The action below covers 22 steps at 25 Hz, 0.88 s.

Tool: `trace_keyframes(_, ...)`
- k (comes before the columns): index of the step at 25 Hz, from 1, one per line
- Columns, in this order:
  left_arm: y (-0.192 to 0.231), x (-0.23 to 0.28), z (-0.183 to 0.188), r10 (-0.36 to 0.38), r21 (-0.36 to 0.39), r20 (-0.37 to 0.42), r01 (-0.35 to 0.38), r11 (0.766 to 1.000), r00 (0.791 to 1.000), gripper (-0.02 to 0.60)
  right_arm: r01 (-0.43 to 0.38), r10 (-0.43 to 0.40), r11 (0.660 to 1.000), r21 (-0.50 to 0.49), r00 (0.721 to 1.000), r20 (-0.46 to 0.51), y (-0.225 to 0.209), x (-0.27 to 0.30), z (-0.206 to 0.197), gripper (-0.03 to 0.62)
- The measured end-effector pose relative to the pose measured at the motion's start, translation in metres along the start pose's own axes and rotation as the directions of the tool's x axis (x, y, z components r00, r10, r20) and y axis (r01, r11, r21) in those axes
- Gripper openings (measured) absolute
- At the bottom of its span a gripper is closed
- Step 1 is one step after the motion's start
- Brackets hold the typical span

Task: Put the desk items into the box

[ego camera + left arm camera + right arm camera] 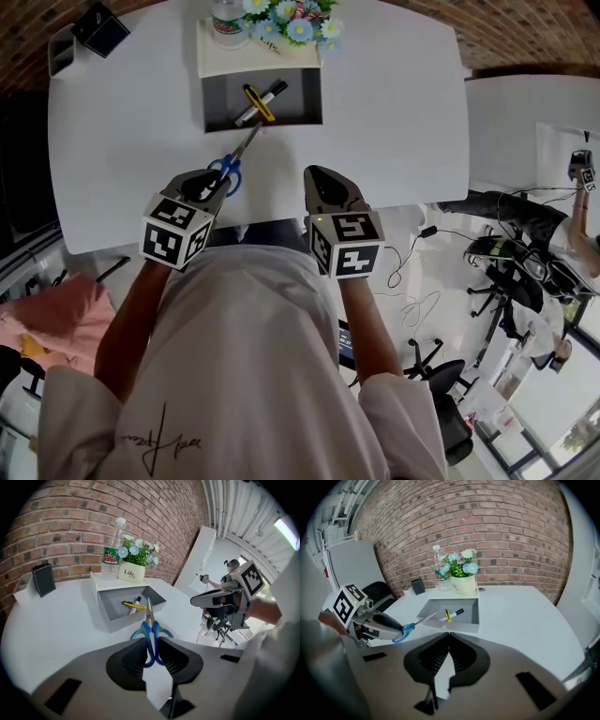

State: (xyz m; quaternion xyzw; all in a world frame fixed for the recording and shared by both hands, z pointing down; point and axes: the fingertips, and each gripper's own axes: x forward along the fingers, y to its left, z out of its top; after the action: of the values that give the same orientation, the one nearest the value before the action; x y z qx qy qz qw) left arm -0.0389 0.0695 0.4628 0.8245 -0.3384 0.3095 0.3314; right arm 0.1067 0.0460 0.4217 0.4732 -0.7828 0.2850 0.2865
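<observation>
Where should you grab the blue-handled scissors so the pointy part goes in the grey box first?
The metal scissors with blue handles point their blades at the open grey box, so grab the loop handles, coming from the side away from the box. The left claw is shut on them there.

"Life" on the flower pot (131, 573), perhaps repeated smaller beneath

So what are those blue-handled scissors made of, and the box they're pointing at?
The scissors: the blades look like bare metal, thin, grey and shiny; the handles look like moulded plastic, smooth glossy blue. The box: matte grey inside, white outside, with flat thin walls and sharp edges; probably plastic or coated card, the look leaves that open.
</observation>
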Motion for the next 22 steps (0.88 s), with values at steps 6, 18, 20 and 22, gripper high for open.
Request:
trace_keyframes(6,0.004,0.0,0.008,0.0,0.014,0.007,-0.001,1.0,1.0,0.081,-0.001,0.001,1.0,0.0,1.0,0.01,0.0,0.004,0.007,0.026)
trace_keyframes(18,0.013,0.003,0.027,-0.001,0.04,0.014,0.0,0.999,1.0,0.081,0.003,-0.003,1.0,0.003,1.0,0.02,-0.003,0.008,0.018,0.026)
trace_keyframes(20,0.016,0.003,0.03,-0.001,0.04,0.019,0.001,0.999,1.0,0.081,0.006,-0.006,1.0,0.003,1.0,0.022,-0.004,0.009,0.019,0.026)
trace_keyframes(22,0.018,0.003,0.033,0.0,0.042,0.023,-0.001,0.999,1.0,0.081,0.006,-0.006,1.0,0.003,1.0,0.02,-0.003,0.008,0.018,0.026)
